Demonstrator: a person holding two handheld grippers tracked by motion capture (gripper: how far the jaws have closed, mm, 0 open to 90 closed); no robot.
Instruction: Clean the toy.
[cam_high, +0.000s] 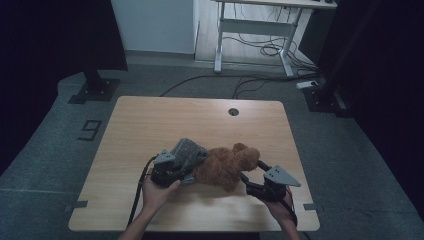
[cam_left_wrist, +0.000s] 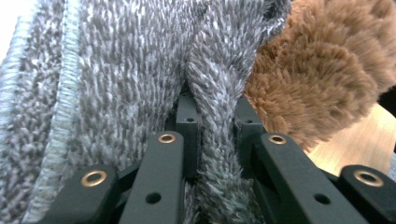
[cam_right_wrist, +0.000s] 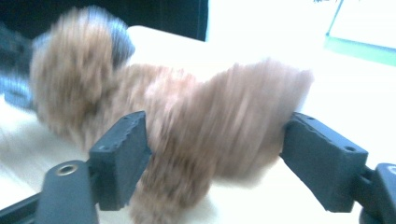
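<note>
Left gripper: jaws pressed together on a fold of the grey fuzzy cloth, pile bunched up between them; in the high view this gripper sits at the near-left of the bundle, the person's left hand under it. Right gripper: jaws spread wide, one each side of a limb of the brown plush toy; picture is motion-blurred, so contact with the fur can't be told. In the high view the right gripper is at the toy's near-right end. Brown plush toy lies on the wooden table, near-centre; grey cloth touches its left side. Cable hole at the far edge of the table, well apart.
</note>
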